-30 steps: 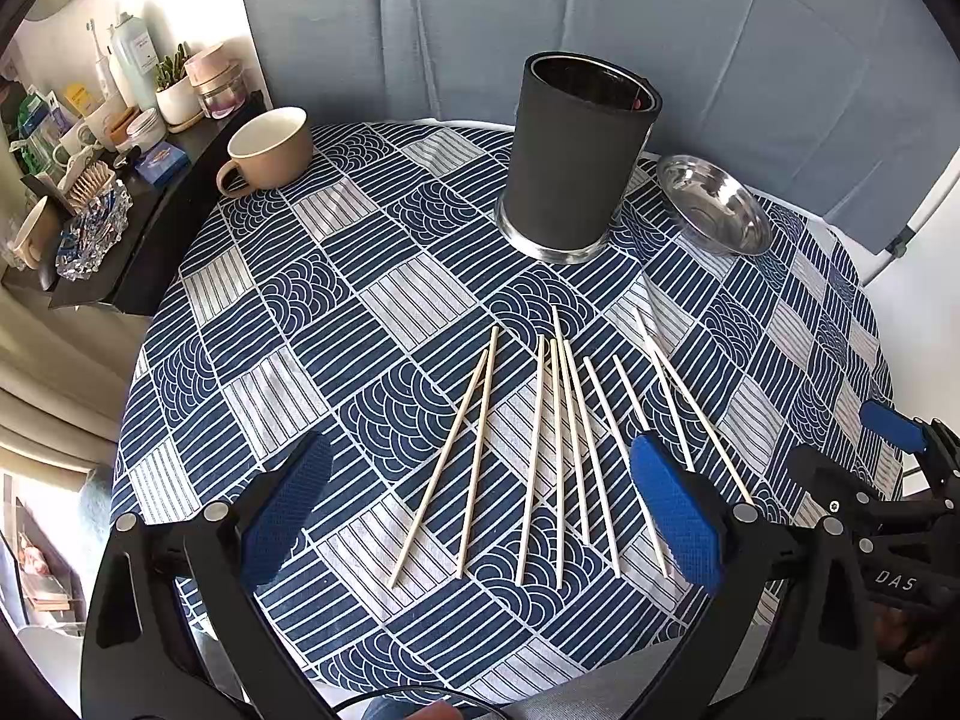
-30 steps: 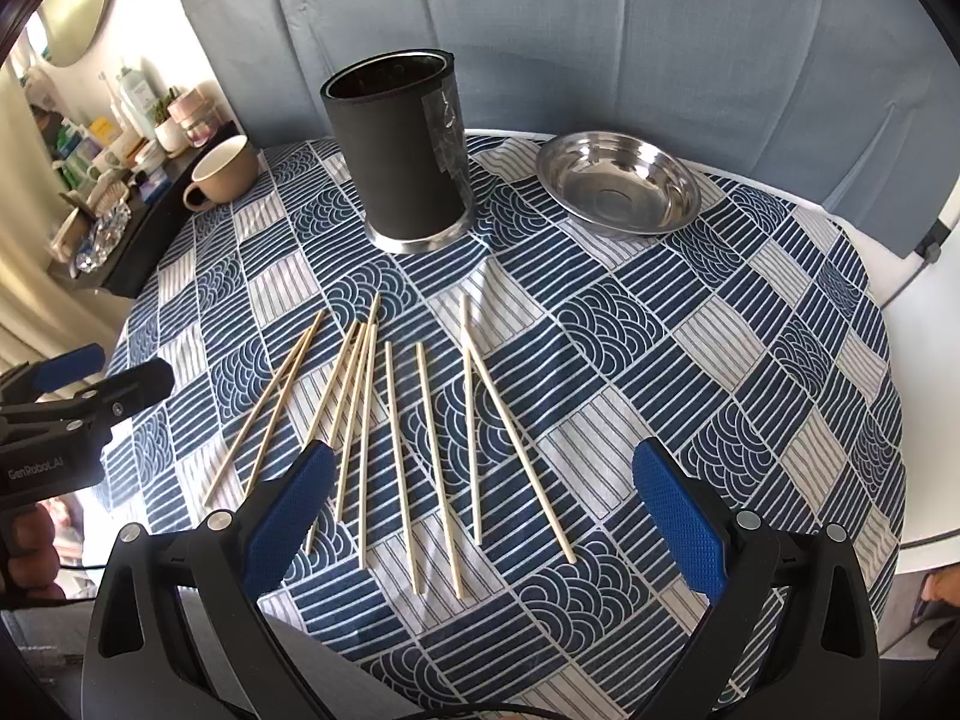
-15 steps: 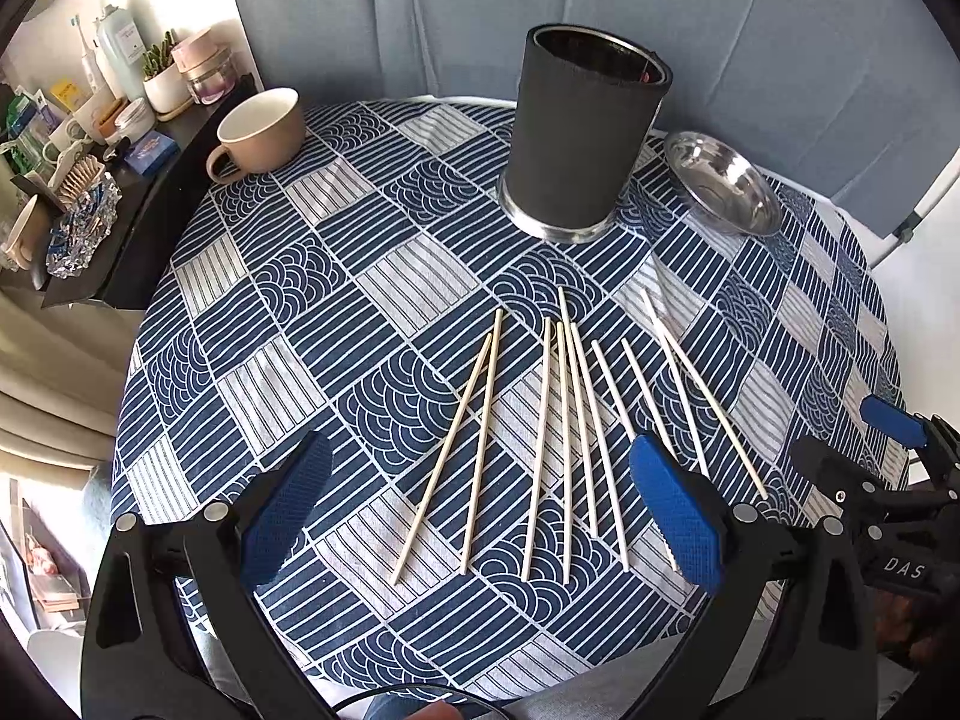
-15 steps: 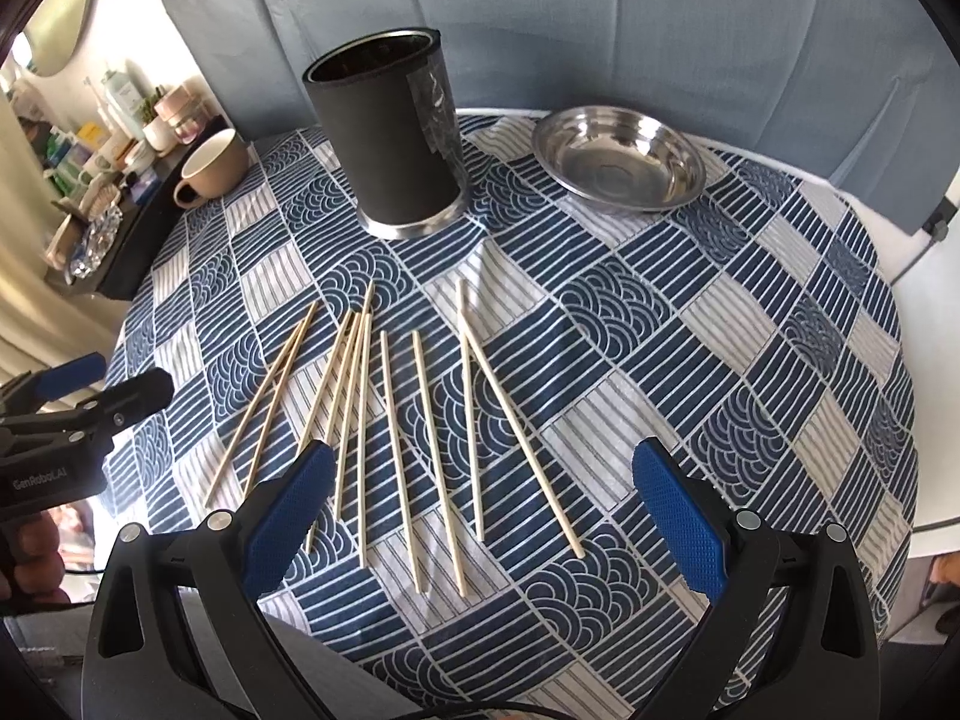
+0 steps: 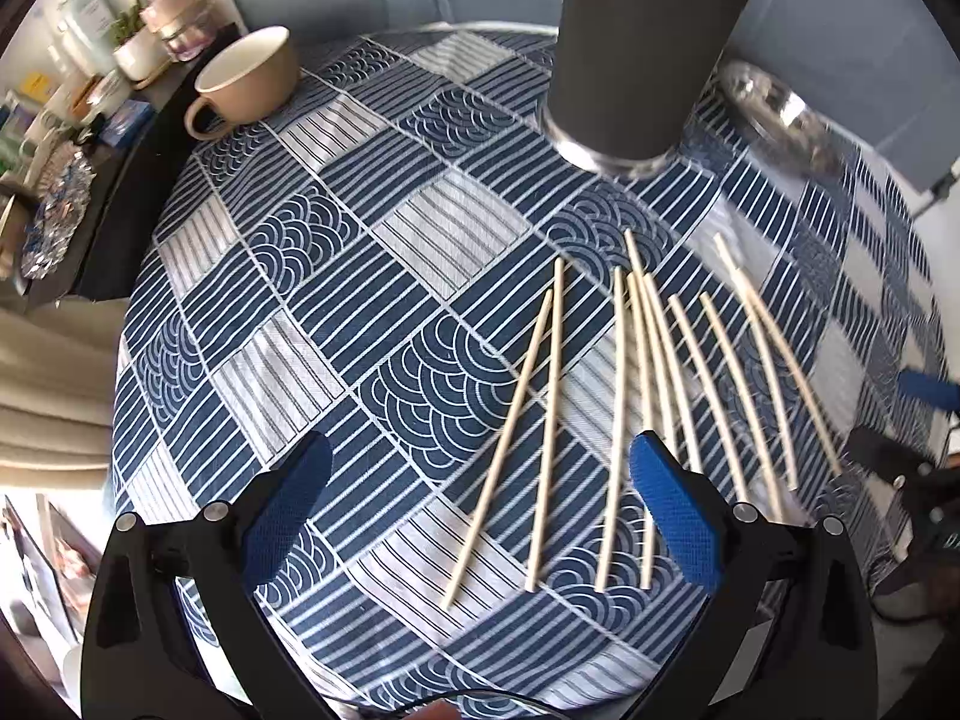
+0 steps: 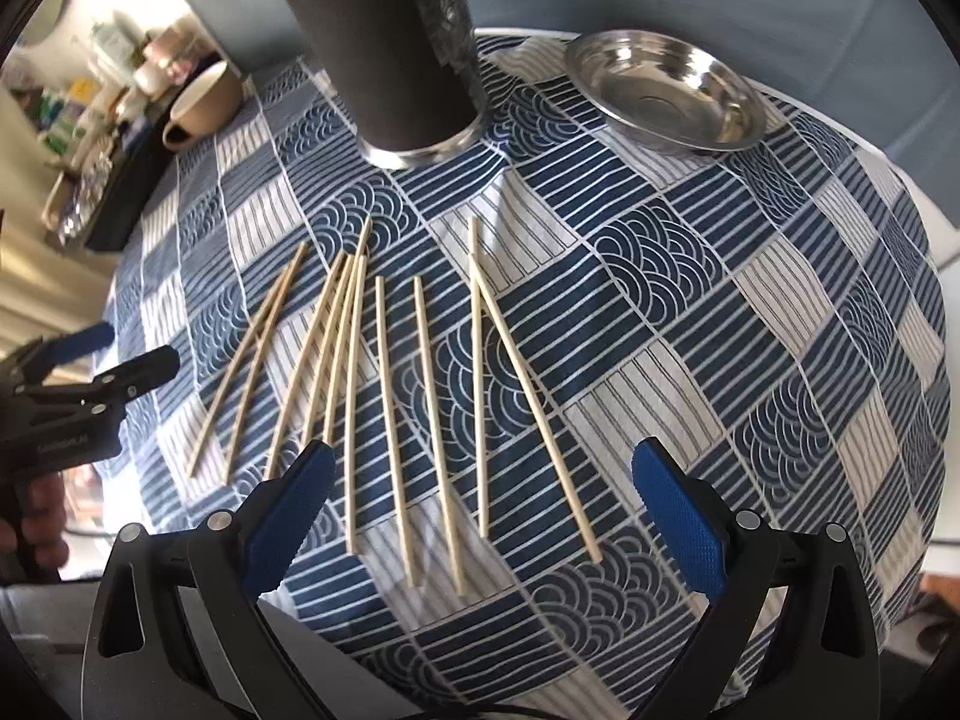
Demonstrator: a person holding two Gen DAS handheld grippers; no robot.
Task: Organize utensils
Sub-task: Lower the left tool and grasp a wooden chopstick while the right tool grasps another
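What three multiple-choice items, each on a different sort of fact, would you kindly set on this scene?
1. In the right wrist view, the dish sits:
A. left of the holder
B. right of the holder
C. inside the holder

2. The cup is:
A. red
B. green
C. beige

3. The right gripper is:
A. open and empty
B. shut on a chopstick
C. shut on the cup

Key: 1 B, the dish lies on the cloth to the holder's right; 2 C, its glaze is pale beige; 3 A, the blue pads stand wide apart with nothing between them.

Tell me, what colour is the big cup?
The cup is beige, seen best in the left wrist view.
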